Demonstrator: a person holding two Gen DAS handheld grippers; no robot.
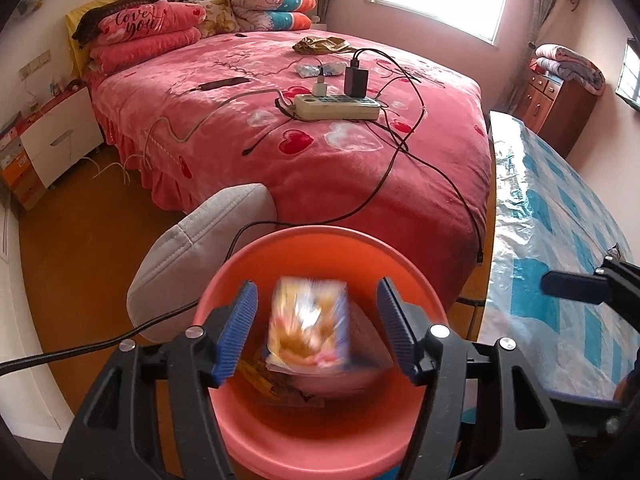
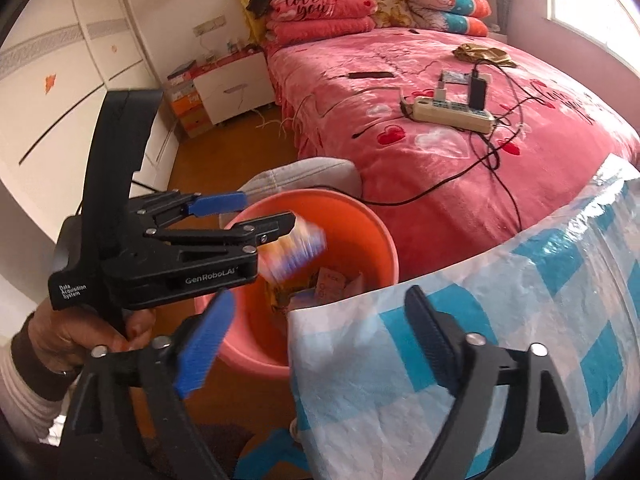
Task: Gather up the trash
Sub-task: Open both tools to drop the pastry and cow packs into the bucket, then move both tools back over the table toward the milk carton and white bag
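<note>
Bed (image 1: 320, 128) with a pink heart-patterned blanket fills most of the room, pillows stacked at its head. Beside it on the right stands a desk (image 1: 560, 240) under a blue and white checked plastic cover. A grey cushioned seat (image 1: 200, 256) sits at the foot of the bed, and an orange-pink bucket (image 1: 320, 248) stands just beside it, against the desk's edge. Paper scraps lie in the bucket's bottom. A cream power strip (image 1: 338, 106) with chargers and black cables rests on the bed.

The left gripper (image 1: 316, 330) hangs over the bucket with its blue fingers (image 1: 236, 332) released; a blurred, colourful snack wrapper (image 1: 308, 328) is between them, untouched, over the bucket's mouth. The right gripper (image 2: 320, 340) has its fingers spread wide and empty over the desk's corner. A hand (image 2: 80, 332) grips the left gripper's handle.
</note>
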